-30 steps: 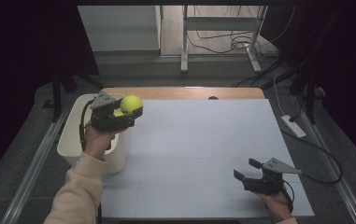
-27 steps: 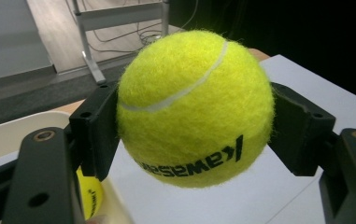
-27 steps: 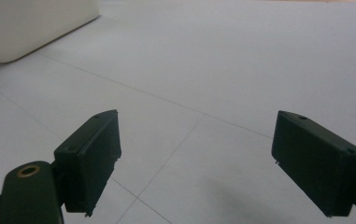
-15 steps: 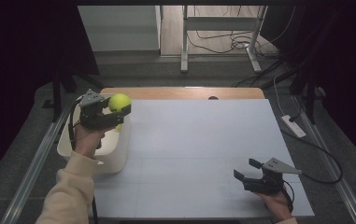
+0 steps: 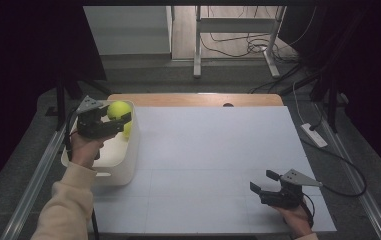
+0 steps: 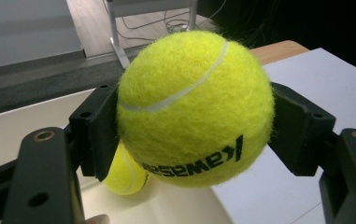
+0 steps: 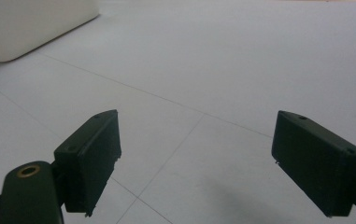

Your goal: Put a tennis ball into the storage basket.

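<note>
Leftward since the earlier frame, the left gripper (image 5: pixel 109 121) now hangs over the white plastic tub (image 5: pixel 128 165), jaws clamped on a fuzzy yellow tennis ball (image 5: pixel 118 109). Below it lies a second yellow ball (image 6: pixel 125 175). Right gripper (image 5: pixel 268 186) rests on the table, jaws apart, empty.

A white-topped table (image 5: pixel 218 150) carries a white bin (image 5: pixel 123 165) at its left edge.

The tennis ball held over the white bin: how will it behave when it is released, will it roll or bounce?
The tennis ball is round, so it would probably roll on a flat surface. Its fuzzy felt likely gives the left tongs good grip, so slipping seems unlikely. Dropped into the white bin, it may bounce a little, perhaps off the second ball there.
</note>
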